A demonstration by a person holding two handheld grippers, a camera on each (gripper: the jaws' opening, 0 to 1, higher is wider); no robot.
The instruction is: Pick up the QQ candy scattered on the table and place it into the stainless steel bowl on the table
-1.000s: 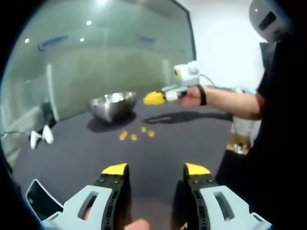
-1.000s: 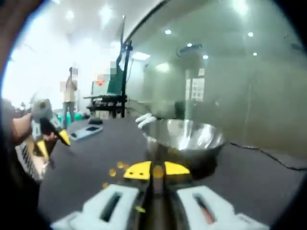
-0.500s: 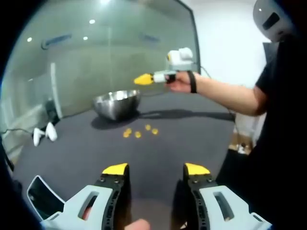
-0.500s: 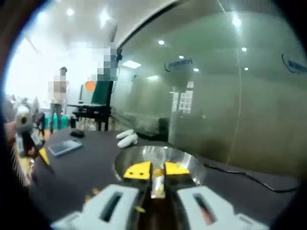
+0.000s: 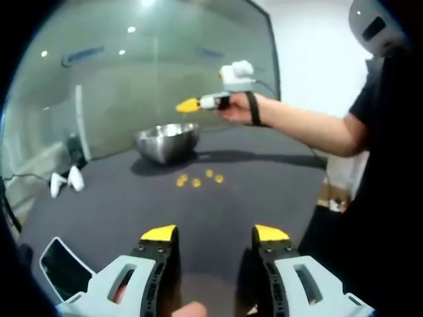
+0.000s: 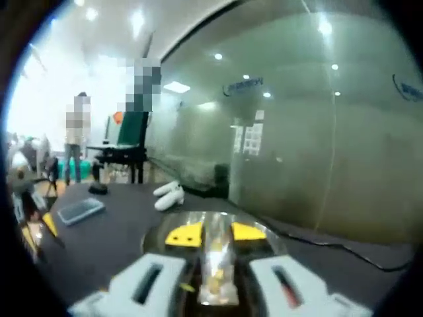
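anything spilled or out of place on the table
Four yellow candies lie loose on the dark table beside the steel bowl, not in it. Nothing looks damaged or tipped; the bowl sits upright.

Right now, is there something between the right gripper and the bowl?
Nothing visible. The right gripper hangs above the bowl, with open air beneath it. Its tips are close together; whether they hold a candy is unclear. Loose candies lie on the table, beside the bowl.
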